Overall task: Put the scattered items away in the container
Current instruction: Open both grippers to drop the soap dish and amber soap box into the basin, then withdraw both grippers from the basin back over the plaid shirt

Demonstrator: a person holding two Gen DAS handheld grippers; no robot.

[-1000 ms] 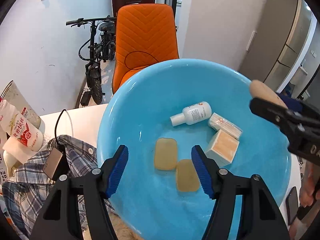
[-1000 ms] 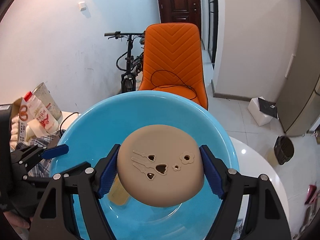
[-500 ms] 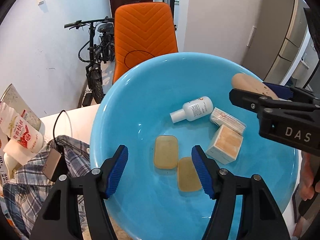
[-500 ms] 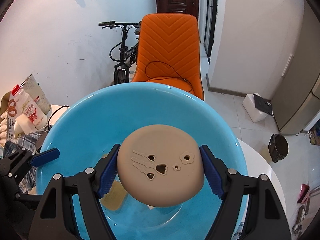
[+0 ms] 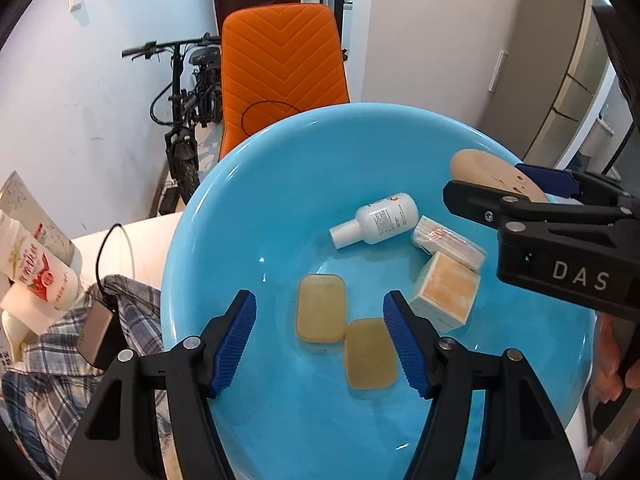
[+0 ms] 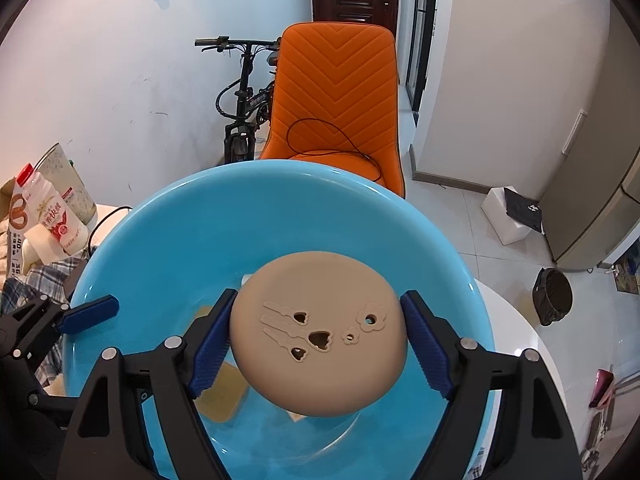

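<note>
My right gripper has just been opening around the tan disc over the blue basin; next, withdraw clear. Left gripper hangs spread, empty.

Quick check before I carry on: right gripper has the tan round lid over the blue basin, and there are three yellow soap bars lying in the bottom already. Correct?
Not quite. The left wrist view shows two yellow soap bars in the blue basin, not three. The right gripper does have the tan round lid over the basin.
</note>
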